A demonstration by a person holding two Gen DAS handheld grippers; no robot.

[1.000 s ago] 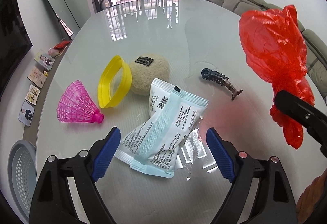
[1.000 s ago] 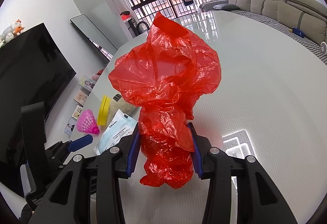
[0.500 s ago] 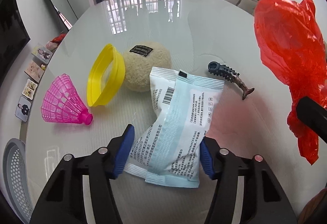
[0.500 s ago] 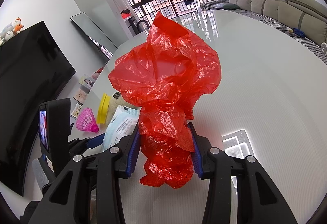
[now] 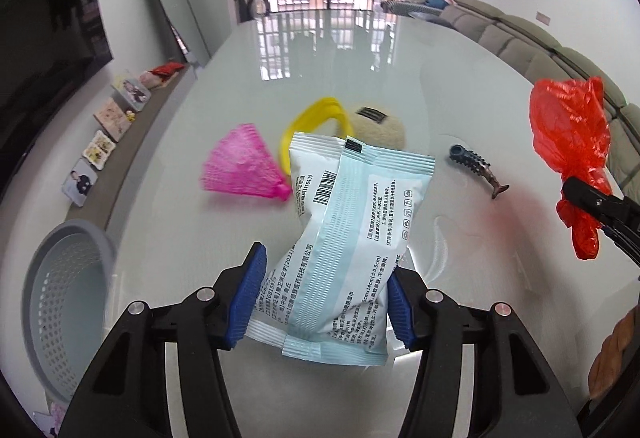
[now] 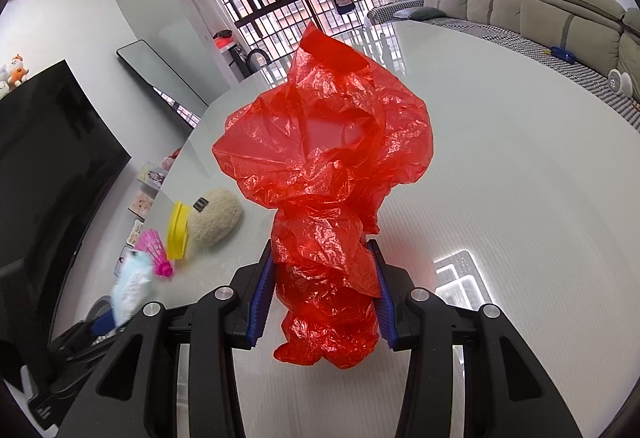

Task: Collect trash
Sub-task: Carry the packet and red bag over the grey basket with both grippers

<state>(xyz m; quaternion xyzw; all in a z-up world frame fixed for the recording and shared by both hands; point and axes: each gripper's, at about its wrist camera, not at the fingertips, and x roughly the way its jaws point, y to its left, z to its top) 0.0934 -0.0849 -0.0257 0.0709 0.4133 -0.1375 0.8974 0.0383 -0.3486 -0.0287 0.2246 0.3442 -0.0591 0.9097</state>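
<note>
A: Left gripper (image 5: 322, 302)?
B: Clamped on crinkly flat packet (image 5: 352, 238), lifted off the glossy table (image 5: 460, 86).
A: Right gripper (image 6: 320, 294)?
B: Pinching crumpled red bag (image 6: 324, 174); it's at 3 o'clock of the packet.

I'm looking at a glossy white table (image 5: 400, 78) carrying a pink shuttlecock (image 5: 240, 168) at ten o'clock, a yellow ring (image 5: 310, 118) touching a beige plush ball (image 5: 378, 128) at twelve, and a dark fish-shaped toy (image 5: 476, 170) at two.

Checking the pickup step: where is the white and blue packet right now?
In the left wrist view, the packet is clamped in the left hand-held gripper, lifted in front of the pink shuttlecock and yellow ring.
</note>
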